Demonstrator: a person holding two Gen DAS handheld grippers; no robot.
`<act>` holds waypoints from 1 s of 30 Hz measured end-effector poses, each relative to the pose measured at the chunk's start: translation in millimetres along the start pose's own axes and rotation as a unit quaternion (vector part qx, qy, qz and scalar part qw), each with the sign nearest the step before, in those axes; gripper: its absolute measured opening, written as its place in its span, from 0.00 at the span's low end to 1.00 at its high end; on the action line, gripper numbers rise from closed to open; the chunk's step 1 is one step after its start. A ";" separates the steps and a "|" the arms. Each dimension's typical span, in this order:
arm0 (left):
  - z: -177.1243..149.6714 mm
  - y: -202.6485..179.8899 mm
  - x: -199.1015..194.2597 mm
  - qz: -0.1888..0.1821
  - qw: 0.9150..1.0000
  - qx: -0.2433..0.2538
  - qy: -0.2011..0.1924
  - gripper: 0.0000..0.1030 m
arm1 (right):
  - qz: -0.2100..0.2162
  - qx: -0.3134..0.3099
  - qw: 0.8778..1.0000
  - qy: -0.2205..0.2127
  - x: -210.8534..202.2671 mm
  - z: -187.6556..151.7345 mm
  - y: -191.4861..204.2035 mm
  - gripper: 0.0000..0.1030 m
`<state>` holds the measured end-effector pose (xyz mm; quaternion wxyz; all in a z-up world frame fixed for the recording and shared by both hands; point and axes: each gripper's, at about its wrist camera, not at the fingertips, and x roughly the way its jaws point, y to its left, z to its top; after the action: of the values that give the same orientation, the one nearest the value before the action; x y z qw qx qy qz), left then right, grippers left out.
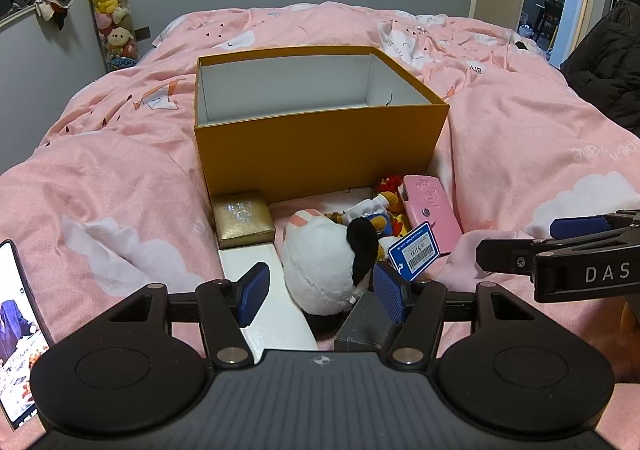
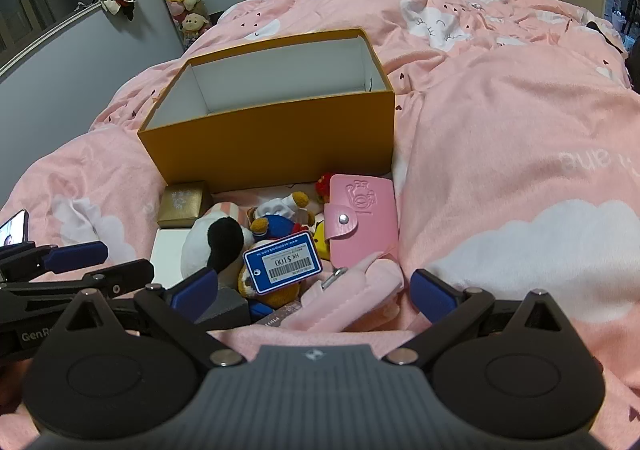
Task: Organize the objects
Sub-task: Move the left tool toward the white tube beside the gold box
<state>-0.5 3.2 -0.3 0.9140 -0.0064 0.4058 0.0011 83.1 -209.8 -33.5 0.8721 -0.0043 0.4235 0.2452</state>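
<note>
An open, empty orange box (image 1: 320,146) (image 2: 272,146) stands on the pink bed. In front of it lies a pile: a gold box (image 1: 242,218), a white-and-black plush (image 1: 324,266) (image 2: 212,242), a duck plush (image 2: 280,218), a pink card holder (image 1: 432,210) (image 2: 360,218) and a blue price tag (image 1: 416,252) (image 2: 282,262). My left gripper (image 1: 320,294) is open around the white-and-black plush, with a gap at its left pad. My right gripper (image 2: 314,292) is open wide above the tag and a pink fabric piece (image 2: 352,298), and holds nothing.
A white flat box (image 1: 264,290) and a dark grey box (image 1: 364,322) lie under the pile. A lit phone (image 1: 16,330) rests at the left. A dark jacket (image 1: 608,66) lies at the bed's right side. A column of plush toys (image 1: 110,10) fills the far left corner.
</note>
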 end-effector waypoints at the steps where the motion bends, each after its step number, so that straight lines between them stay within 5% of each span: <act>1: -0.1 0.3 0.0 0.000 1.000 0.000 0.000 0.68 | 0.000 0.000 1.000 0.000 0.0 -0.1 0.2 0.99; 21: -3.0 12.5 3.9 -0.003 1.000 -0.018 0.013 0.68 | 0.012 -0.002 1.000 0.015 5.8 -0.9 0.9 0.99; 27: 4.6 45.0 7.5 0.011 0.997 -0.066 0.033 0.58 | 0.031 -0.041 0.999 0.010 6.7 7.4 13.1 0.97; 30: 9.9 67.6 15.0 -0.001 0.993 -0.102 0.051 0.54 | 0.046 -0.072 0.996 0.004 9.7 19.6 23.5 0.88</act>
<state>16.4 70.9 -5.4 0.8865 -0.1000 0.4499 0.0413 92.5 -180.8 -23.5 0.8556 -0.0487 0.4081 0.3147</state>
